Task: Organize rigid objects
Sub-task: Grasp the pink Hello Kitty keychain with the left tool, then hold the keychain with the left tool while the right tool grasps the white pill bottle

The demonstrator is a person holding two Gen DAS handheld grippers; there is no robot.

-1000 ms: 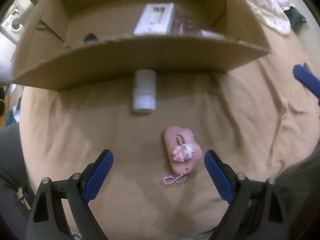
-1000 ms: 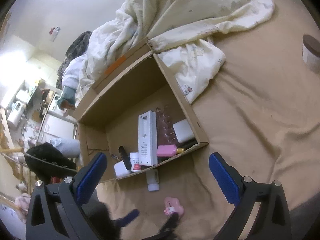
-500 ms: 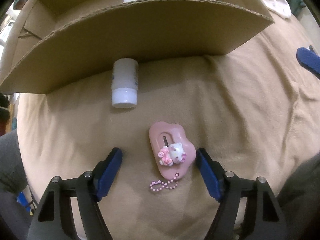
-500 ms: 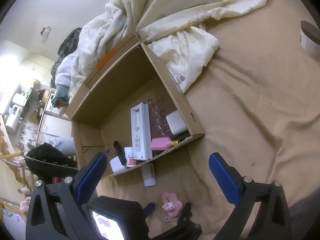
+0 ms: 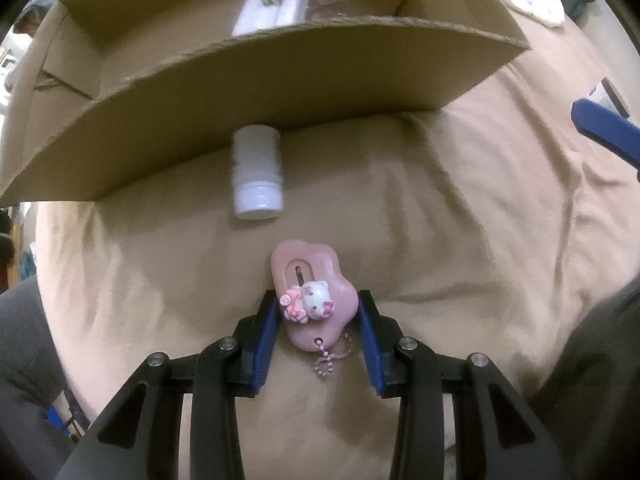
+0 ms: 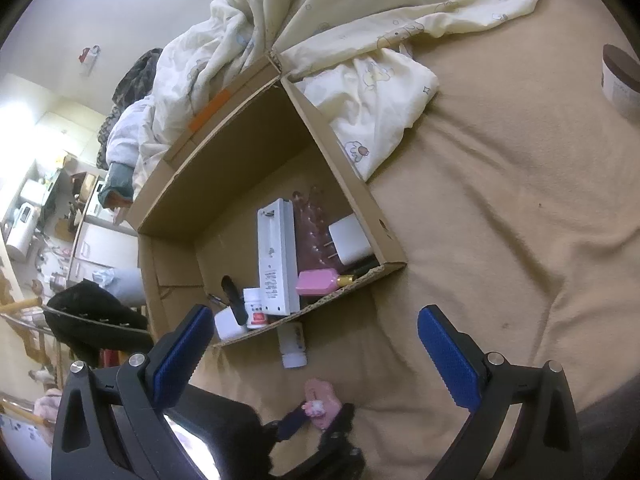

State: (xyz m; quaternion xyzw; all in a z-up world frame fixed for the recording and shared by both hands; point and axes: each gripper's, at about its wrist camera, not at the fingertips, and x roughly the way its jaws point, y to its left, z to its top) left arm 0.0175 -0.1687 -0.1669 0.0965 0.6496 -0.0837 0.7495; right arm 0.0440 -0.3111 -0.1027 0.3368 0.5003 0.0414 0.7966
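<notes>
My left gripper (image 5: pixel 318 308) is shut on a pink cloud-shaped charm with a white kitten figure (image 5: pixel 314 294) lying on the tan bed sheet; its bead chain (image 5: pixel 328 360) trails below. The charm and left gripper also show in the right wrist view (image 6: pixel 320 402). A white bottle (image 5: pixel 258 176) lies on its side against the front wall of an open cardboard box (image 5: pixel 280 64). My right gripper (image 6: pixel 312 344) is open and empty, above the sheet near the box's front corner.
The box (image 6: pixel 384 236) holds a long white pack (image 6: pixel 276 256), a pink bottle (image 6: pixel 316 282), a white plug (image 6: pixel 350 240) and small jars. A cream quilt (image 6: pixel 360 40) lies behind it. A brown-lidded tub (image 6: pixel 620 78) stands at the far right.
My left gripper has closed its fingers from wide open onto the pink charm. The right gripper has shifted slightly and stays open.
</notes>
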